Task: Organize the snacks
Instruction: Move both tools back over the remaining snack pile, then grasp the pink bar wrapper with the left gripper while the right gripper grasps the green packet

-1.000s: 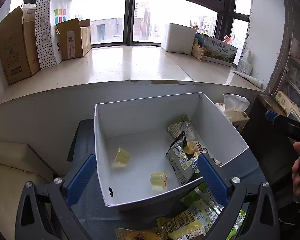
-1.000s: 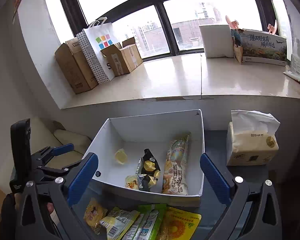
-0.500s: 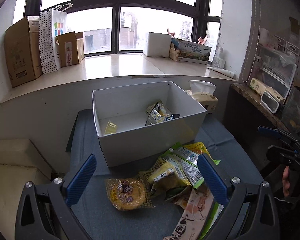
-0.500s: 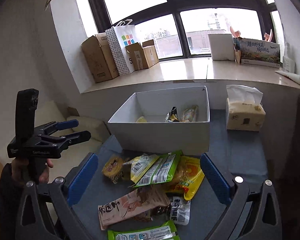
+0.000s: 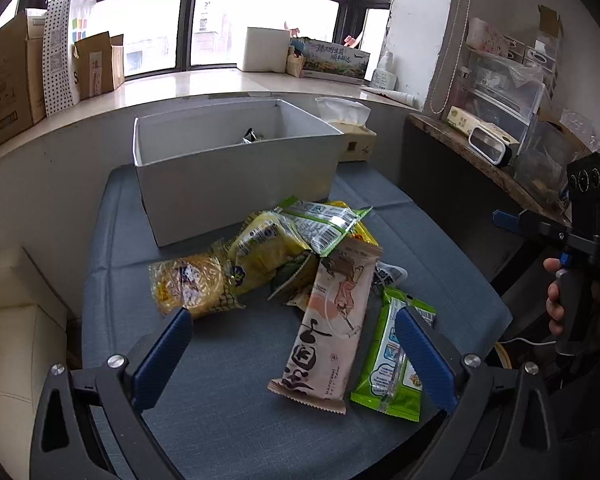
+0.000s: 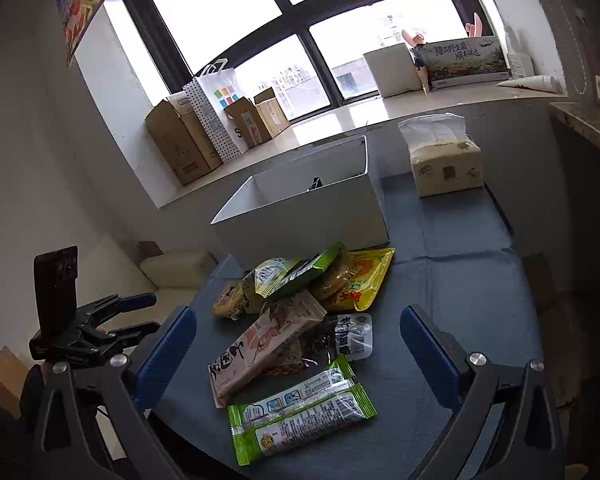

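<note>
Hovering above the blue counter (image 5: 220, 420), both claws stand spread apart and empty, so the step in hand looks like choosing the next packet to carry into the white box (image 5: 236, 184) at 12 o'clock. The left claw (image 5: 292, 352) sits over the near end of the snack pile, with the long pink-brown packet (image 5: 328, 320) between its fingers and the round yellow packet (image 5: 188, 286) at about 10 o'clock. The right claw (image 6: 298, 344) faces the same heap, the green packet (image 6: 300, 412) lying nearest at 6 o'clock, apart from the tangle. A dark packet corner (image 5: 250, 136) peeks over the box rim, so some snacks are already inside. The next move probably calls for dropping onto one loose packet, closing across its narrow width, and lifting it clear of its overlapping neighbours.
</note>
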Tool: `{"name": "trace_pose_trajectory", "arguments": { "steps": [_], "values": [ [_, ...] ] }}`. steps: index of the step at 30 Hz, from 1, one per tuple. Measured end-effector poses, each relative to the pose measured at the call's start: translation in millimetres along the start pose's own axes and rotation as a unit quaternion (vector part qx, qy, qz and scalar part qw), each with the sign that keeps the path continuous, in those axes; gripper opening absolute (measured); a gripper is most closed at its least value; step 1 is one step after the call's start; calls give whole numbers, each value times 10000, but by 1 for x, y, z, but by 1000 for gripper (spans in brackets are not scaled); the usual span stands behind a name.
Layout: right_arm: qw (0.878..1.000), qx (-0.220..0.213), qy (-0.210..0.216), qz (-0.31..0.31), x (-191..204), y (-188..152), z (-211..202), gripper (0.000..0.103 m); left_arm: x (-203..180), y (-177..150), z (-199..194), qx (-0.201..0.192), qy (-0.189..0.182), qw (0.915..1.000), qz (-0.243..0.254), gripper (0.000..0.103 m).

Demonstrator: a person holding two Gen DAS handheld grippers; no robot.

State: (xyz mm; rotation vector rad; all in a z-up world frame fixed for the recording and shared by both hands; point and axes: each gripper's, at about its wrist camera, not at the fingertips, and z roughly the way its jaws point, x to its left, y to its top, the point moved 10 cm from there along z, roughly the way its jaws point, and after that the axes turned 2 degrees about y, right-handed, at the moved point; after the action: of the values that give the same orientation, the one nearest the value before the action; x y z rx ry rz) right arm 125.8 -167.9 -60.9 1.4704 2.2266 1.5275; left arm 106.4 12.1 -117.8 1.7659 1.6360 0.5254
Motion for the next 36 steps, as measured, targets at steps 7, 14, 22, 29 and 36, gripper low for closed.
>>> {"name": "trace_pose_trajectory", "arguments": {
  "steps": [7, 14, 22, 29, 36],
  "values": [
    [9999, -85, -4, 94, -7, -2, -7, 103, -4, -19, 25, 353, -144, 9993, 1, 103],
    [9999, 89, -90, -51, -1, -12, 3, 103, -22, -27, 73, 744, 349, 9925, 908, 103],
    [9998, 185, -111, -35, -1, -20, 7, 103, -41, -29, 109, 1028, 425, 9856, 1275, 103],
    [9997, 178, -159, 30, -5, -22, 7, 103, -39, -22, 115, 1030, 302, 9872, 1181, 72],
    [9997, 175, -152, 44, -4, -23, 7, 103, -47, -26, 112, 1030, 202, 9877, 1163, 58]
  ]
}}
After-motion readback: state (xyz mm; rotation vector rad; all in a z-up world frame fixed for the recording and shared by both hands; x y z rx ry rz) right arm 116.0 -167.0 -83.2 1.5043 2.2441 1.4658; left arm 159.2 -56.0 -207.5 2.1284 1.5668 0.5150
